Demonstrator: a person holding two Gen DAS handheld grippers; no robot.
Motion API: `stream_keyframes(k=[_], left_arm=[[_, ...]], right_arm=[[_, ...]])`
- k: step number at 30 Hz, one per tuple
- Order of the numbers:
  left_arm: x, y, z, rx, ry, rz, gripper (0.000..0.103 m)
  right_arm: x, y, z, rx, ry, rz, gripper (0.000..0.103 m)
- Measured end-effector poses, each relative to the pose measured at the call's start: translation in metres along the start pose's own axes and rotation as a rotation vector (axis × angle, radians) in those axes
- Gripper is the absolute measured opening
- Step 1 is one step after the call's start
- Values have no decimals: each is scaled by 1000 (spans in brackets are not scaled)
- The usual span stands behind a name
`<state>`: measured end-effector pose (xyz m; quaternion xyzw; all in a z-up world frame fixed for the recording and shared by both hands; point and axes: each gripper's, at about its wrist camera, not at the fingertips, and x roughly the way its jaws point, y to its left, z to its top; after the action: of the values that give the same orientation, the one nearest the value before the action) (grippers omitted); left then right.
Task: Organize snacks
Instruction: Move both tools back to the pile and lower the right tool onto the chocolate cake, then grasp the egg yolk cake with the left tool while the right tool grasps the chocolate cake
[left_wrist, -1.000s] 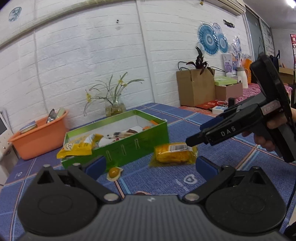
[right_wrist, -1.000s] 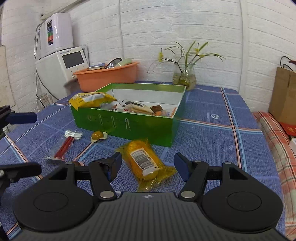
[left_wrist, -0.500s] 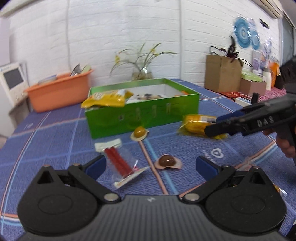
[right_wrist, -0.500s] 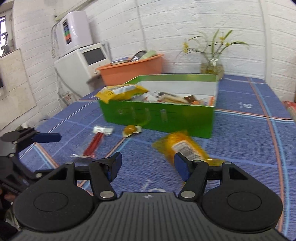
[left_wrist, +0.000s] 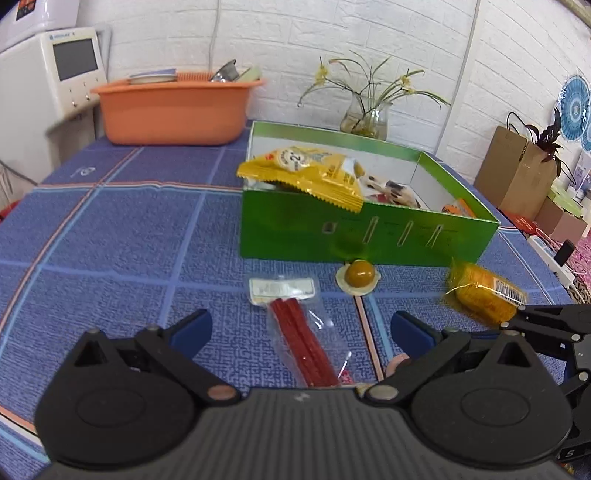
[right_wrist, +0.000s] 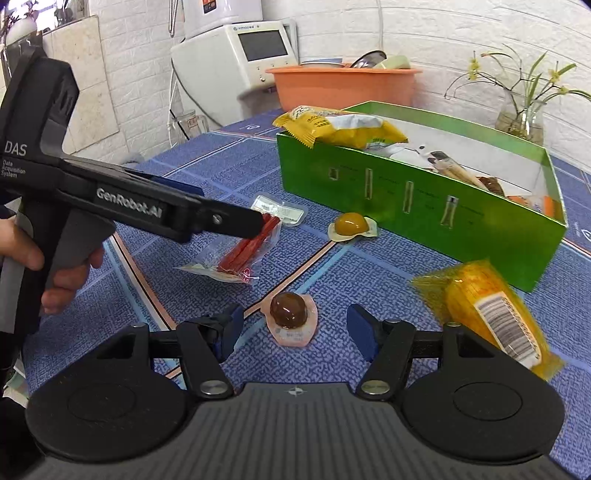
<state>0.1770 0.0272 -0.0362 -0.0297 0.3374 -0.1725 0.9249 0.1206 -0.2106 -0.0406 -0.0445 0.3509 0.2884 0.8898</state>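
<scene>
Green box is already holding several snacks, but four are lying loose on the tablecloth. Left gripper, spread, is hovering over the red sticks; right gripper, spread, is straddling the brown jelly.

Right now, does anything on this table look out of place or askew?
The yellow snack bag sits tilted on the green box, overhanging its front corner. The red stick pack, two jelly cups and an orange packet lie outside it.
</scene>
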Motion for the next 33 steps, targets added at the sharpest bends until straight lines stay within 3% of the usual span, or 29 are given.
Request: stream_keyframes(k=[2,4,5,6,13,20,23,24,25,26,29,33], left_arm=[[-2,-1,2,5,-24,-13,103],[-2,-6,9,29,-29,-44,103],[0,-10,14,43,-33,-60,103],[2,-15,18,65,-33,-77,103],[36,-50,32,265,16,-190,103],[68,-48,39,238,92,-282,100],[82,-43,39,189,171,-301,71],[80,-42,37,200,149,-278,61],[79,-42,36,211,150,-260,29],[76,-41,36,206,140,-226,18],[75,-30,37,161,150,-226,13],[73,-32,34,196,129,-194,13]], right_arm=[[1,0,0,-11,0,19,102],[4,2,1,-22,8,30,94],[8,4,2,-33,23,33,75],[12,6,3,-47,39,29,62],[12,11,2,-129,39,-11,63],[-10,-7,-15,-109,22,-79,62],[-13,-17,-20,-77,12,-72,62],[-14,-18,-21,-77,9,-75,62],[-15,-19,-23,-76,6,-75,62],[-16,-19,-24,-76,3,-77,62],[-17,-21,-24,-72,-1,-86,62],[-18,-20,-24,-70,2,-92,61]])
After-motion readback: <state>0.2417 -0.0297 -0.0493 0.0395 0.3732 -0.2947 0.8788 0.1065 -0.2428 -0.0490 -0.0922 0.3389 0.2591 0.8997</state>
